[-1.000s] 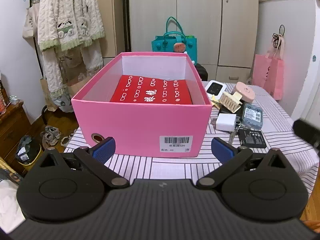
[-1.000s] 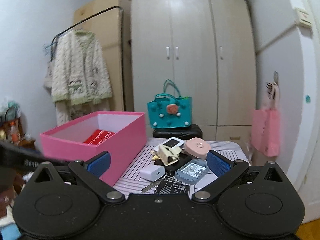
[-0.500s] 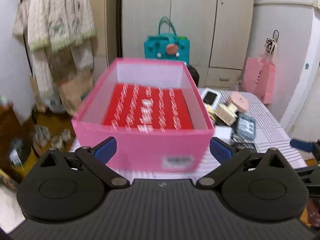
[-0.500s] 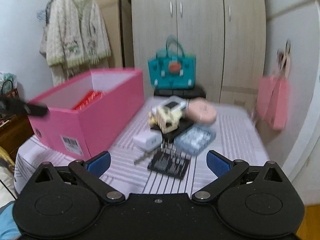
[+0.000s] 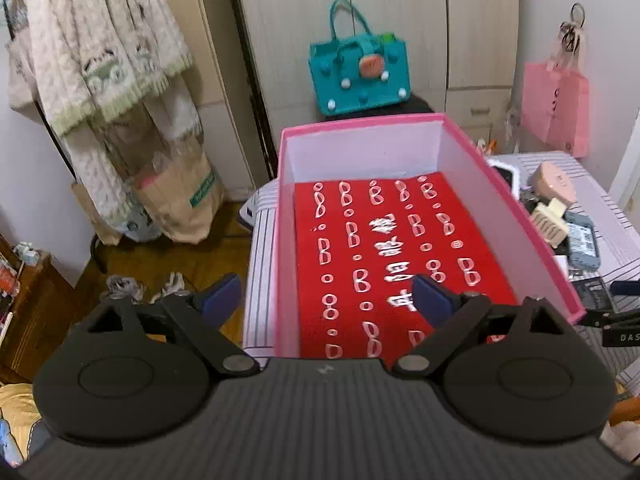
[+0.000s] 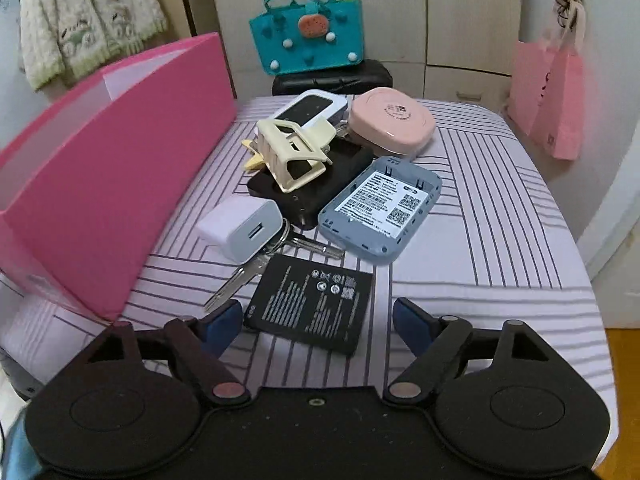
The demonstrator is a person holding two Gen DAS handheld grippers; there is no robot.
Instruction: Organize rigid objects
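Clutter for sorting lies on the striped worktop [image 6: 480,240], at 3 o'clock of the pink box [image 6: 120,168]. Nearest the right tongs [image 6: 316,320] is a black battery [image 6: 312,304], flat between the spread tips, untouched. At 11 o'clock of it sit keys [image 6: 248,276] under a white charger [image 6: 244,228]; at 1 o'clock a grey-blue router shell [image 6: 380,208]. Beyond, a cream hair claw [image 6: 292,152] rests on a black block [image 6: 320,184], with a white device [image 6: 312,110] and a pink round case [image 6: 392,120] at 12 o'clock. The left tongs [image 5: 324,300], released and holding nothing, hang over the box [image 5: 520,220], straddling its left wall above a red patterned packet [image 5: 392,264]. A teal bag [image 6: 308,36] stands behind the worktop
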